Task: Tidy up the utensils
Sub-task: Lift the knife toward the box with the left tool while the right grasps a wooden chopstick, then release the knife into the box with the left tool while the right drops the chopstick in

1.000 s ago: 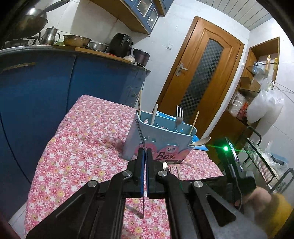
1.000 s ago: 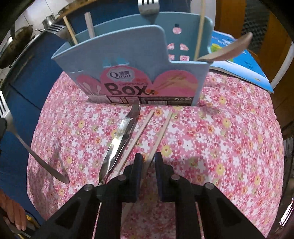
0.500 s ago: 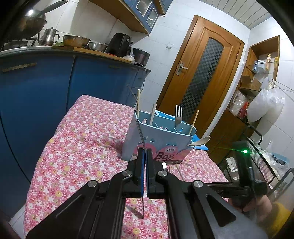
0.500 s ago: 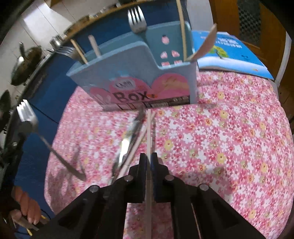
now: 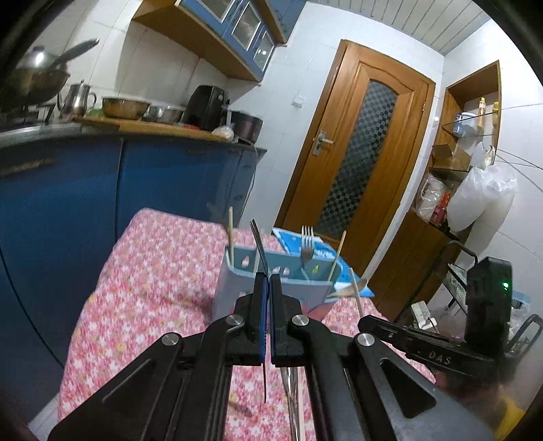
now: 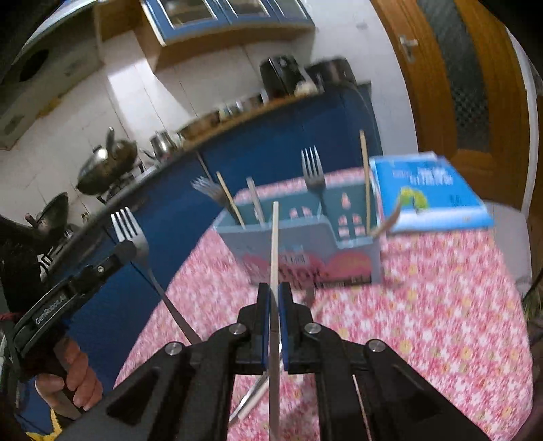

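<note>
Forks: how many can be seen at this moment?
3. One fork is clamped in the left gripper, one stands at the box's left end, and one stands upright near its middle. Others may sit hidden inside.

right gripper closed — chopstick lifted off table

- White tiled walls rise behind a run of blue cabinets with a wooden counter.
- Blue-doored wall cupboards hang above on a wooden frame.
- A wooden door with a checkered glass panel stands shut.
- An open wooden shelf unit is set in the right wall.
- A white slatted ceiling shows overhead.
</note>
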Demonstrator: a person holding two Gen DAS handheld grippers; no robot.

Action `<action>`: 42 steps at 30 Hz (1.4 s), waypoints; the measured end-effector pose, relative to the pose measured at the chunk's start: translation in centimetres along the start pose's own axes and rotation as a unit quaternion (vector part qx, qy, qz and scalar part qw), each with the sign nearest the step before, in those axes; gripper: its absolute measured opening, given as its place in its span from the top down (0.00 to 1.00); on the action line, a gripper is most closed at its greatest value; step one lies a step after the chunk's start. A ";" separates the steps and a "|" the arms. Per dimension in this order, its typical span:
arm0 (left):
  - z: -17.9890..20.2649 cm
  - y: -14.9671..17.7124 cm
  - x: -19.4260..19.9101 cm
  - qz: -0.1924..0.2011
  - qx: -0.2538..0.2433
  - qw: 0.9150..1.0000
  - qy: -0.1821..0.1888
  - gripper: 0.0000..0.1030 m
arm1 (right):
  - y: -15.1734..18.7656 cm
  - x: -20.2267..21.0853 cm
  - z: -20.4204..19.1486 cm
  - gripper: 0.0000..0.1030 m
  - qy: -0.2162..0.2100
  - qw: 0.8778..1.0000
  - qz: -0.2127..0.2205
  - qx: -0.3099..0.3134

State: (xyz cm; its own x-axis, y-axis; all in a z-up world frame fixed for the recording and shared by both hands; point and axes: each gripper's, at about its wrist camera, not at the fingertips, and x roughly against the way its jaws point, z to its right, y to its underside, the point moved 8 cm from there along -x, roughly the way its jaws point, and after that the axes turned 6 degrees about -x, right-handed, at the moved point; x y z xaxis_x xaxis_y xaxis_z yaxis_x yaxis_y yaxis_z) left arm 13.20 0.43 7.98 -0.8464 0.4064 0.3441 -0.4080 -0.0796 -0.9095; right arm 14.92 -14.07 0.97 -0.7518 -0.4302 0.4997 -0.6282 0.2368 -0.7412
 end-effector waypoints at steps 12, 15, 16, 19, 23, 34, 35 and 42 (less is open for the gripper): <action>1.4 -7.5 -2.0 0.056 -0.040 0.997 -0.017 1.00 | -2.8 0.3 -1.6 0.94 -0.010 0.997 0.067 0.025; 1.3 -9.1 -3.1 0.062 -0.052 0.996 -0.034 1.00 | -3.3 -0.1 -1.2 0.93 -0.003 0.997 0.074 0.029; 1.3 -9.5 -3.5 0.064 -0.054 0.996 -0.038 1.00 | -3.4 -0.3 -1.0 0.94 -0.004 0.997 0.075 0.028; 1.0 -10.3 -5.1 0.063 -0.057 0.995 -0.046 1.00 | -3.8 -0.7 -0.3 0.94 -0.008 0.997 0.076 0.020; 0.4 -10.6 -7.2 0.067 -0.057 0.995 -0.051 1.00 | -4.6 -1.0 0.4 0.94 -0.008 0.996 0.086 0.014; -1.0 -7.1 -11.3 0.044 -0.059 0.996 -0.058 1.00 | -9.3 -1.9 1.5 0.93 0.019 0.986 0.161 0.028; -1.1 -6.7 -11.5 0.044 -0.059 0.996 -0.059 1.00 | -9.7 -2.1 1.6 0.93 0.027 0.985 0.169 0.031; -1.4 -4.9 -12.4 0.036 -0.058 0.996 -0.049 1.00 | -12.2 -4.6 2.1 0.93 0.063 0.973 0.217 0.052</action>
State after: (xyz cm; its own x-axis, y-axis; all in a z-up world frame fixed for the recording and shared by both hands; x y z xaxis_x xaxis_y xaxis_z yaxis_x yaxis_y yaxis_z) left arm 26.15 -2.94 7.83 -0.9037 0.3124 0.2929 -0.3073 0.0033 -0.9516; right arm 26.46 -16.81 6.71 -0.9643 -0.1975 0.1766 -0.2280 0.2795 -0.9327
